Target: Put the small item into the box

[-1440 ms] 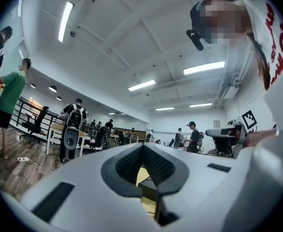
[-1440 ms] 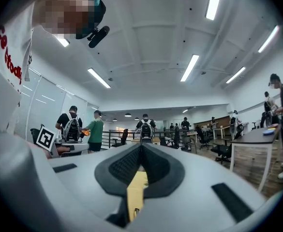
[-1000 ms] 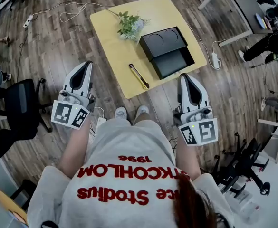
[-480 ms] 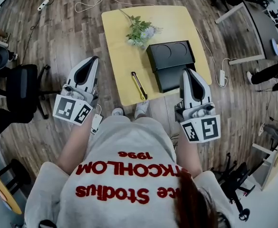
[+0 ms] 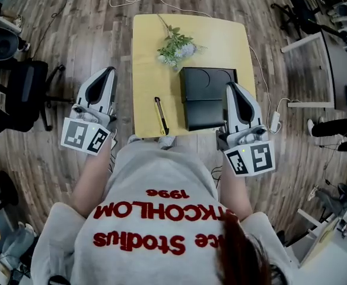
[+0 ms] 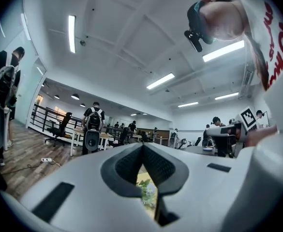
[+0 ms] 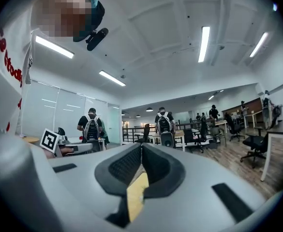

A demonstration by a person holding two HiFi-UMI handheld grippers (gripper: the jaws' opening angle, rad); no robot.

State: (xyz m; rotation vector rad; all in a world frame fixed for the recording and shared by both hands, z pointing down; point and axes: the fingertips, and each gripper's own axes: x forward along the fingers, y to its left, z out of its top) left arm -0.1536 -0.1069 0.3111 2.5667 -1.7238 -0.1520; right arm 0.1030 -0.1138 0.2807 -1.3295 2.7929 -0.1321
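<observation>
Risk is in the pickup: left gripper (image 5: 109, 71) and right gripper (image 5: 231, 86) have their jaws closed and empty. The thin small item (image 5: 161, 116) lies flat near the surface (image 5: 220, 34) edge, beside the box (image 5: 206, 100), so a careless push may knock it off.

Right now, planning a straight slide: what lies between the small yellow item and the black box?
Only bare tabletop, as the head view shows: the small yellow item lies left of the black box; the flowers sit farther back.
</observation>
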